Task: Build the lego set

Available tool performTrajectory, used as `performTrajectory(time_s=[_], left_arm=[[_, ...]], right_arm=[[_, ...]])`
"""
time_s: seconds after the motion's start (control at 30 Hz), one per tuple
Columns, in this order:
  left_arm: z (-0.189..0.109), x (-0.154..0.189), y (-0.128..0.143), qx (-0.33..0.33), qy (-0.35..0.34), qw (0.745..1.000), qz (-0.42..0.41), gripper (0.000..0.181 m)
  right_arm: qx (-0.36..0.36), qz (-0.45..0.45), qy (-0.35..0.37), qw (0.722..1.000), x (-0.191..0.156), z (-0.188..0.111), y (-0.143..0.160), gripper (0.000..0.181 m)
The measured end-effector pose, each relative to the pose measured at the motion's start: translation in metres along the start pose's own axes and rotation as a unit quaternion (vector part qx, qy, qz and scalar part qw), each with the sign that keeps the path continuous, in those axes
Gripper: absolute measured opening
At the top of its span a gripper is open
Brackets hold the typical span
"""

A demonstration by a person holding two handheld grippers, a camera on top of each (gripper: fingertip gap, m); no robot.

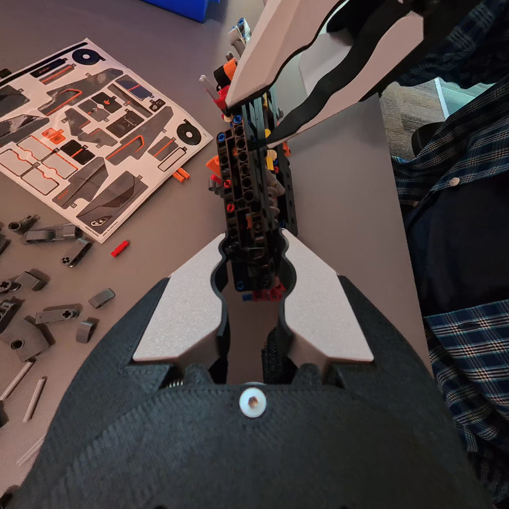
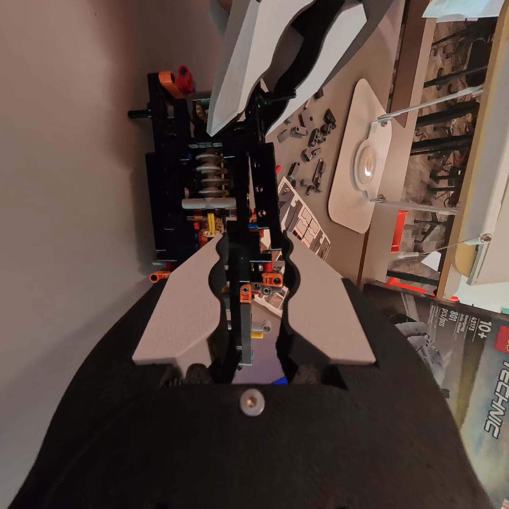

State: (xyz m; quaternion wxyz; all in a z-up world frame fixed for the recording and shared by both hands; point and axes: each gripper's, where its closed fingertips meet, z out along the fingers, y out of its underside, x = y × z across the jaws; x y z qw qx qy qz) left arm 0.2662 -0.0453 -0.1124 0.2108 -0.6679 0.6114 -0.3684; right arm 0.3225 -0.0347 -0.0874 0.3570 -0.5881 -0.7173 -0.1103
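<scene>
With both my left gripper [image 1: 254, 249] and right gripper [image 2: 254, 248] clamped on opposite ends of the black Technic chassis [image 1: 252, 190], held above the table [image 1: 170, 44], uneven squeezing could pop its beams apart.

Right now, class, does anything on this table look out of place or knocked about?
Only small things. A red pin lies alone just off the sticker sheet, apart from the grey parts scattered loosely at the left. Two orange pins are partly tucked under the sheet's edge. No damage shows.
</scene>
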Motion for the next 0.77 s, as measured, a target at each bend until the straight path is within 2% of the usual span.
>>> performTrajectory(time_s=[0.03, 0.2, 0.3, 0.77], left_arm=[[0.0001, -0.0001, 0.0007, -0.002, -0.001, 1.0, 0.001, 0.033], [-0.0009, 0.0002, -0.0001, -0.004, -0.004, 1.0, 0.006, 0.033], [-0.0012, 0.0002, -0.0007, -0.005, -0.008, 1.0, 0.012, 0.033], [-0.003, 0.0026, -0.0047, -0.002, -0.022, 1.0, 0.022, 0.033]], right_arm=[[0.0, 0.0, -0.001, 1.0, 0.0, 0.0006, -0.0002, 0.037], [0.001, 0.008, 0.01, 1.0, 0.0061, -0.0007, -0.0003, 0.048], [-0.004, 0.006, -0.006, 1.0, 0.0001, 0.0024, 0.0004, 0.041], [0.004, 0.043, -0.003, 0.999, -0.0024, 0.0075, 0.0033, 0.035]])
